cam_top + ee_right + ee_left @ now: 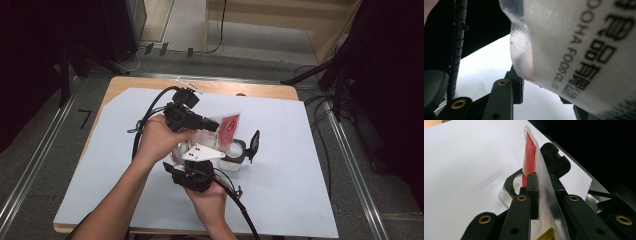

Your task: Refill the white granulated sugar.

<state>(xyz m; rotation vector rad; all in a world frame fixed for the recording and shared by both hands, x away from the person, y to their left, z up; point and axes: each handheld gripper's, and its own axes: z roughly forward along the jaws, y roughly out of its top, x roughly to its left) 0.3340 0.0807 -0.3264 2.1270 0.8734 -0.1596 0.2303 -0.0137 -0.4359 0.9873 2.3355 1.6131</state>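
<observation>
Together, the left tongs point(537, 192) and right tongs point(544, 92) both grip the red-and-clear packet point(227, 131) above the container point(235, 157).

My surface point(280, 92) is a light wooden top, its bare wood showing along the far edge and at the far left corner. A large pale sheet point(290, 175) covers nearly all of it, with that far left corner cut at a slant. Directly on the sheet, near the middle, stands a clear container point(234, 159) with a black rim, its black hinged lid point(254, 143) raised upright on its right side. In my left gripper view the same container point(507, 191) rests on the white sheet point(461, 170).
</observation>
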